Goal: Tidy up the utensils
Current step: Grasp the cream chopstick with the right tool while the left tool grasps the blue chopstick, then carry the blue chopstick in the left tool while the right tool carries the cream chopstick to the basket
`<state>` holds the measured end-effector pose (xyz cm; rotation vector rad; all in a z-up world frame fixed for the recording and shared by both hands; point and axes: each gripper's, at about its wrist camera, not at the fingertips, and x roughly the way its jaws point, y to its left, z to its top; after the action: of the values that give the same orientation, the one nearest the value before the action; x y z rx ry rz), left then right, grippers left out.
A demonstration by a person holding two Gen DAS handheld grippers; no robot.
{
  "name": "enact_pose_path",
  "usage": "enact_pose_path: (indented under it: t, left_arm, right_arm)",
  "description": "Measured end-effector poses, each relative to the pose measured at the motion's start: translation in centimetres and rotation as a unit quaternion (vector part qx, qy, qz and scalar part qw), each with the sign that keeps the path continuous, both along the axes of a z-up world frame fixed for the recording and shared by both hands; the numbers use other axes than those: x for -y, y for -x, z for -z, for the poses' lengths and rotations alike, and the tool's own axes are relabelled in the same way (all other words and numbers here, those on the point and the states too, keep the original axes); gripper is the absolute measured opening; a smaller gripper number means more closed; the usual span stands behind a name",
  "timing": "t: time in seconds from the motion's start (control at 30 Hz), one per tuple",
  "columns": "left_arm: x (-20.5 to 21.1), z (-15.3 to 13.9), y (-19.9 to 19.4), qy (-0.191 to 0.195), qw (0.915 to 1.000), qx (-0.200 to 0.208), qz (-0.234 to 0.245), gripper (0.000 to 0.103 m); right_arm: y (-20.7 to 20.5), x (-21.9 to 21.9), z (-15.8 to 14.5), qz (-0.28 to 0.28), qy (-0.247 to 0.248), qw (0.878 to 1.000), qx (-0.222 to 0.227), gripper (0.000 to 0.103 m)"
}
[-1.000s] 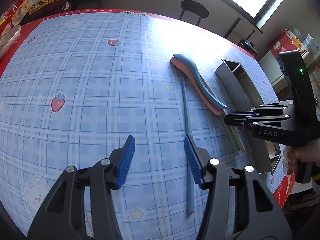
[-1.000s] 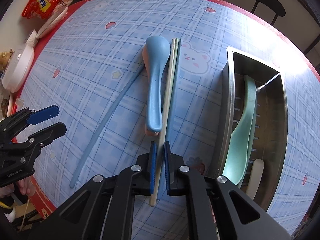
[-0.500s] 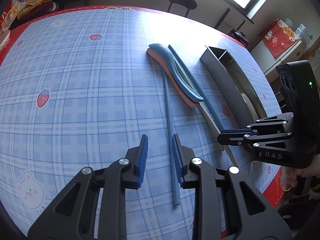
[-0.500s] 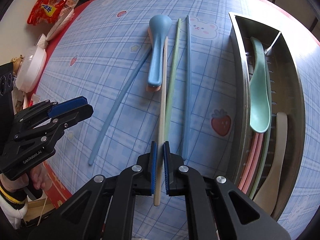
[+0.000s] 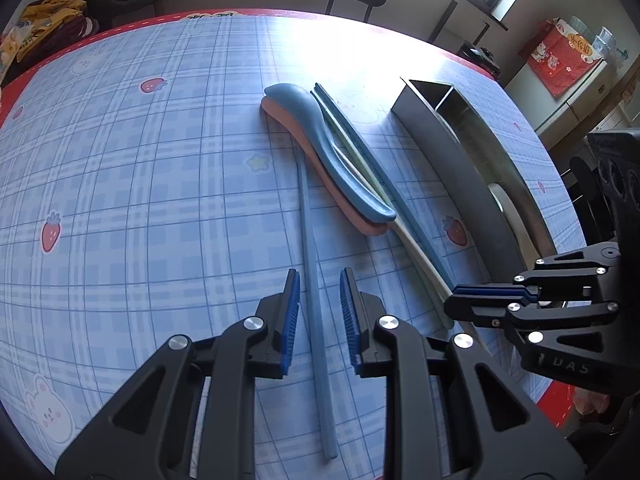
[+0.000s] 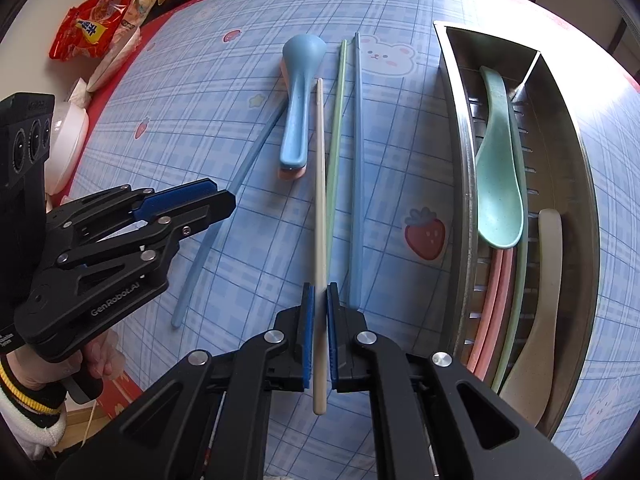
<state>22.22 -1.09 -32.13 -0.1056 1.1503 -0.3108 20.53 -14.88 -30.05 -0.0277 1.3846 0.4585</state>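
The counter, under blue plaid cloth, carries a blue spoon stacked on a pink one, loose chopsticks, a steel tray, and, at its far edge, possibly snack packets.

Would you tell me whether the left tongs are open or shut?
Open: the left tongs straddle the blue chopstick with visible gaps on both sides.

I see a cream chopstick pinched between blue pads, a green chopstick and a blue one flat beside it, a blue spoon stacked on a pink spoon.
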Motion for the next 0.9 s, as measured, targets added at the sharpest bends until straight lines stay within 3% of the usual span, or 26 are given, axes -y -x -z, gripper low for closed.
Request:
enact_pose_path:
  t: [0.27,0.43,0.47,0.5,0.6,0.9]
  left_arm:
    - [0.8,0.6,-0.4,-0.017,0.9998,0.001,-0.002,0.025]
    - [2.1,0.6,-0.5,-0.053,0.9983,0.003,0.025,0.028]
    - [2.1,0.6,-0.5,-0.061,0.9978,0.004,0.027,0.023]
    - [2.1,0.6,-0.5,-0.071,0.9972,0.004,0.023,0.011]
    - [0.9,0.8,0.0,-0.036,0.9993,-0.003,0.006,0.01]
    - [-2.7,0.3,3.6,0.014,0.9983,-0.012,-0.055,0.01]
  right_arm:
    - [0.1,0.9,-0.1,0.008,-0.007,1.0,-0.001,0.007]
    - [0.2,0.6,-0.1,0.011,-0.013,1.0,-0.002,0.007]
    - [0.3,0.7,-0.2,0.012,-0.015,1.0,-0.001,0.007]
    - [0.3,0.6,-0.3,0.012,-0.016,1.0,0.001,0.007]
    - [0.4,0.8,-0.8,0.016,-0.024,1.0,0.007,0.007]
    - [1.3,1.6,-0.9,0.03,-0.057,0.998,0.003,0.007]
